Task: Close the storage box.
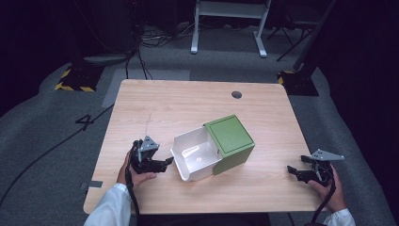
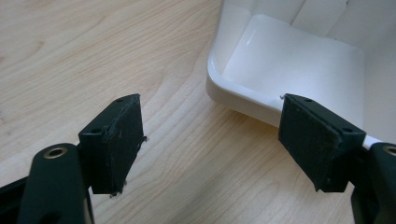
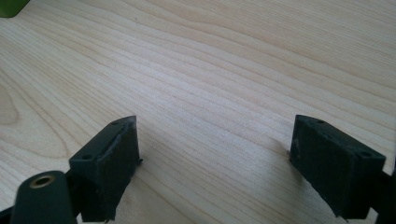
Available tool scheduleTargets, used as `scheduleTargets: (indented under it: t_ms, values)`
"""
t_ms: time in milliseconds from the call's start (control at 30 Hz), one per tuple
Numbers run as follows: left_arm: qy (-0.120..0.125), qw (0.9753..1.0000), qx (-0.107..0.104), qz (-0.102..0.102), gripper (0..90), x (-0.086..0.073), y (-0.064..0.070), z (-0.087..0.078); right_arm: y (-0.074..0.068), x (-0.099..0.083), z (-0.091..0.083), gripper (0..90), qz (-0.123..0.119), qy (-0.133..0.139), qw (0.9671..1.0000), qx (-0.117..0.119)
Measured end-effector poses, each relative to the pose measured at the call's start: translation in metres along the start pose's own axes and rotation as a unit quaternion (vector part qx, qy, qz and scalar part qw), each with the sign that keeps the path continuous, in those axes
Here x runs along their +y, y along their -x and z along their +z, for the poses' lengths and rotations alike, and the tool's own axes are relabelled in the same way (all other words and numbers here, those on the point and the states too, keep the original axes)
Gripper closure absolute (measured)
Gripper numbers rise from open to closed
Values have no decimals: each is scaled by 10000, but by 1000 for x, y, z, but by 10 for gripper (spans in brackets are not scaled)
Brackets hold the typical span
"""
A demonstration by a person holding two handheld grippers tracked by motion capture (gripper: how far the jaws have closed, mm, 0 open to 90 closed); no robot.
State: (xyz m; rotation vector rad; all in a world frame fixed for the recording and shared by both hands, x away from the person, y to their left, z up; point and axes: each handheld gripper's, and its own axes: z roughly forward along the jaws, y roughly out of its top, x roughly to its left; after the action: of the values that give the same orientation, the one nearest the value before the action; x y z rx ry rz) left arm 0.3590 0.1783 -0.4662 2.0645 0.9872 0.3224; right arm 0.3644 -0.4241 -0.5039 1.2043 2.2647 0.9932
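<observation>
Green box (image 1: 230, 143) with a white drawer (image 1: 195, 155) sits near the middle of the wooden table (image 1: 188, 101), a little toward the person's side. The box stands at an angle to the table edges, its flat green top facing up. The drawer is pulled out of the box's left end toward the left gripper (image 1: 164, 163), and its glossy white inside looks bare.

From the left gripper view, the drawer (image 2: 289, 65) shows a rounded front corner and a smooth floor. The left gripper (image 2: 210, 140) is spread wide with nothing between its jaws. One jaw is over bare wood and the other is at the drawer's front rim; whether it touches the rim cannot be told. From above, this gripper lies just beside the drawer's front, held in the person's left hand (image 1: 134, 176), with a white sleeve (image 1: 110, 207) below it and a grey three-cornered plate on top.

The right gripper (image 1: 294, 172) is well apart from the box, near the table's right edge, held in the right hand (image 1: 331, 190). From its own view, the right gripper (image 3: 215, 158) is also spread wide and empty, just above the wood grain. A sliver of green (image 3: 11, 7) shows at the top left corner of that view.

A round hole (image 1: 236, 94) sits in the tabletop at the far side. Cables (image 1: 155, 40) and a white frame (image 1: 230, 23) stand on the grey floor beyond.
</observation>
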Motion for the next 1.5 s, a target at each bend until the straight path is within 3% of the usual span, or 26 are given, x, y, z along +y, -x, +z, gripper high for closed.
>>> scheduleTargets:
  t_ms: [133, 367, 467, 533, 700, 767, 800, 867, 900, 1100, 1500]
  values:
    - [87, 9998, -177, -17, 224, 0, 2, 2, 0, 0, 0, 157, 0, 0, 10000, 0]
    - [186, 9996, -209, -67, 200, 5, 6, 7, 0, 0, 0, 157, 1, -1, 10000, 0]
    - [189, 9993, -269, -195, 192, 5, 6, 12, 0, 0, 0, 157, 0, 0, 10000, 0]
    - [99, 9980, -456, -424, 190, 4, 8, 21, 0, 0, 0, 157, 0, 0, 10000, 0]
    - [-89, 9987, -444, -217, 218, 8, 18, 34, 0, 0, 0, 157, -4, 1, 10000, -1]
    - [-133, 9991, -343, -207, 207, 9, 23, 39, 0, 0, 0, 157, -2, 1, 10000, 0]
    - [-47, 9990, -285, -345, 213, 9, 26, 41, 0, 0, 0, 157, -4, 2, 10000, -4]
    - [-26, 9991, -235, -353, 234, 9, 27, 41, 0, 0, 0, 157, -7, 7, 10000, -9]
    - [-38, 9992, -99, -391, 243, 11, 31, 43, 0, 0, 0, 157, -7, 6, 10000, -9]
    - [-63, 9988, 238, -414, 348, 17, 39, 49, 0, 0, 0, 157, -4, 1, 10000, -5]
    - [-27, 9987, 234, -447, 341, 36, 54, 74, 0, 0, 0, 157, 0, -1, 10000, -1]
